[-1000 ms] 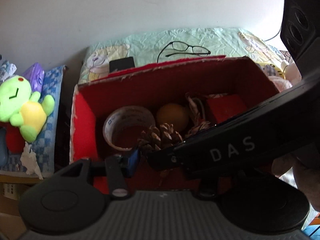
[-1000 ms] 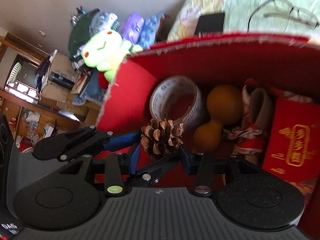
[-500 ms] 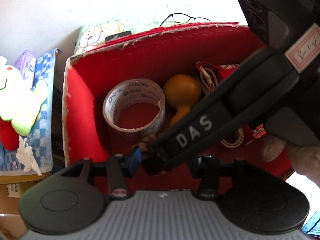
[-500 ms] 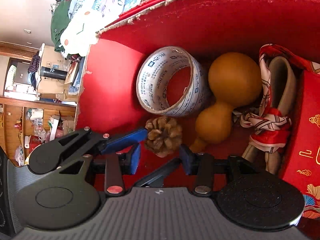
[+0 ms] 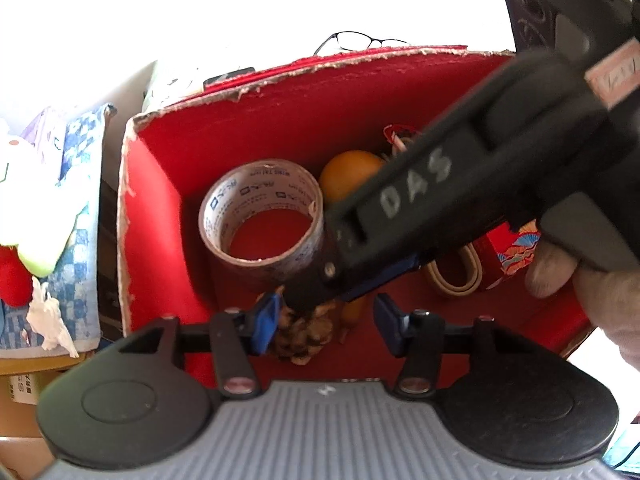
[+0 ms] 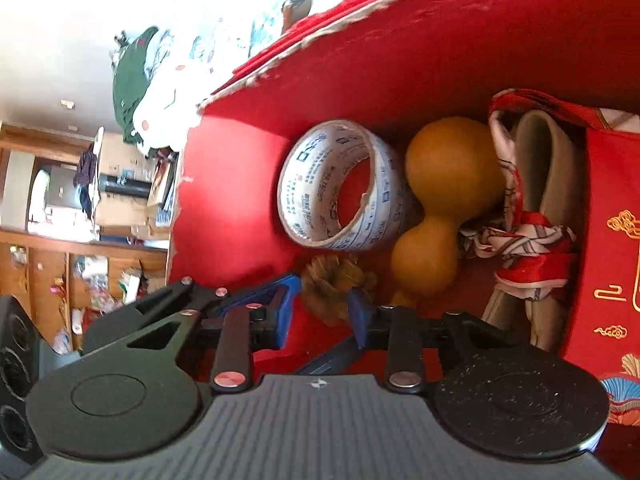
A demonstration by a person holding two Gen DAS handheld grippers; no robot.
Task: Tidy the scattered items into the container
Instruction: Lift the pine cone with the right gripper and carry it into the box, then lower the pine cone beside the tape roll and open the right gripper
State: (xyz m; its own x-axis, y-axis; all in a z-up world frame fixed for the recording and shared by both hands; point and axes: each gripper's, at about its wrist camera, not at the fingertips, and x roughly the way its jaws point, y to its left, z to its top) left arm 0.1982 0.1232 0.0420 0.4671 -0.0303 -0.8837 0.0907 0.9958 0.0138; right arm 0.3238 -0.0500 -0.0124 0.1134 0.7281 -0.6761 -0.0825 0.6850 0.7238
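- While the right gripper [image 6: 320,312] sits low inside the red cardboard box [image 6: 400,52], its jaws — parted — flank the brown pine cone [image 6: 334,286].
- Left gripper [image 5: 326,326]: jaws wide, empty, just behind the cone.

Beyond the far rim: black-framed spectacles [image 5: 357,38] on a pale patterned cloth [image 5: 172,80], a dark flat rectangular device [image 5: 229,74] near them. Left side: blue-and-white chequered cloth [image 5: 76,216], lime-green plush toy [image 5: 36,256], crumpled white tissue [image 5: 52,322], dark green garment [image 6: 130,80], wooden shelving [image 6: 48,264].
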